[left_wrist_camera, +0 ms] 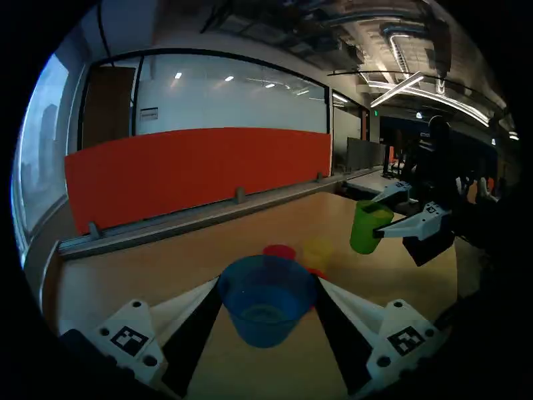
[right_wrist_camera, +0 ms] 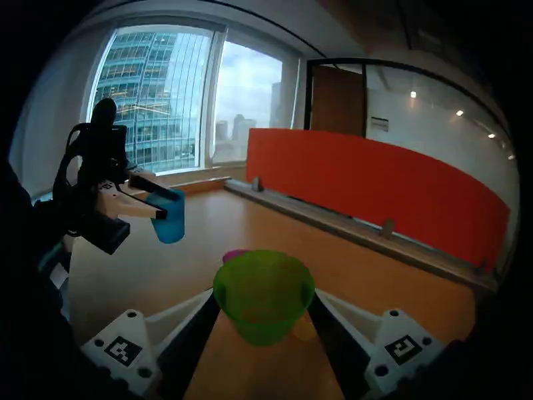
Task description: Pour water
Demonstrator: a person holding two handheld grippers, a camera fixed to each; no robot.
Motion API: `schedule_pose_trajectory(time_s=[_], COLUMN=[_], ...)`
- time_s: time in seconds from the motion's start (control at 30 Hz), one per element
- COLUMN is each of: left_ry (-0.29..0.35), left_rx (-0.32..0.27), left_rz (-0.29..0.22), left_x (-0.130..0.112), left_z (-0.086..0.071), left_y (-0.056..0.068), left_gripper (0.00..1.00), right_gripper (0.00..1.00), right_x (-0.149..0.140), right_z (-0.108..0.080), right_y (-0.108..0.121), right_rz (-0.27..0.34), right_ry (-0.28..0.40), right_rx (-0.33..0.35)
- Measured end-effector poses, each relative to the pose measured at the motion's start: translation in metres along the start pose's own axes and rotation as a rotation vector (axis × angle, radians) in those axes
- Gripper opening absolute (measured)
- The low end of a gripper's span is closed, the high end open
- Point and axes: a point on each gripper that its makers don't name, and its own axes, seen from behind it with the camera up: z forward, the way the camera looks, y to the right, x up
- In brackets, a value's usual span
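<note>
The left gripper (left_wrist_camera: 266,287) reaches straight out over the wooden table (left_wrist_camera: 166,267), its two fingers pressed on either side of a blue cup (left_wrist_camera: 266,308), which sits upright between them. In the right gripper view the same gripper is off to the left, level, with the blue cup at its tip against the window.

The right gripper (right_wrist_camera: 263,293) is level too and clamps a green cup (right_wrist_camera: 263,300), mouth up. The left gripper view finds it far right, roughly upright.

Between the two, a red cup (left_wrist_camera: 279,252) and a yellow cup (left_wrist_camera: 318,251) stand close together on the table.

For writing, each finger carries a black-and-white square marker (left_wrist_camera: 128,340), a pattern rather than words. A small sign (left_wrist_camera: 149,113) on the far glass wall is too small to read.
</note>
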Motion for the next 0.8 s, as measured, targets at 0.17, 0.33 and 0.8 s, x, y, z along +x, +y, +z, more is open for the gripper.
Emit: schedule_pose_trajectory(time_s=[0.17,0.33,0.8], left_ry=[0.05,0.094,0.197], left_rx=[0.011,0.013,0.033], left_rz=[-0.003,-0.023,-0.038], left_x=[0.017,0.03,0.056], left_z=[-0.003,-0.005,-0.008], left_y=[-0.001,0.001,-0.001], left_gripper=[0.89,0.89,0.89], right_gripper=[0.91,0.91,0.91], right_x=[0.022,0.036,0.048], right_z=[-0.005,-0.008,-0.008], right_y=[0.004,0.006,0.007], right_rz=[-0.002,-0.001,-0.002], right_ry=[0.056,0.095,0.137], right_rx=[-0.009,-0.014,-0.02])
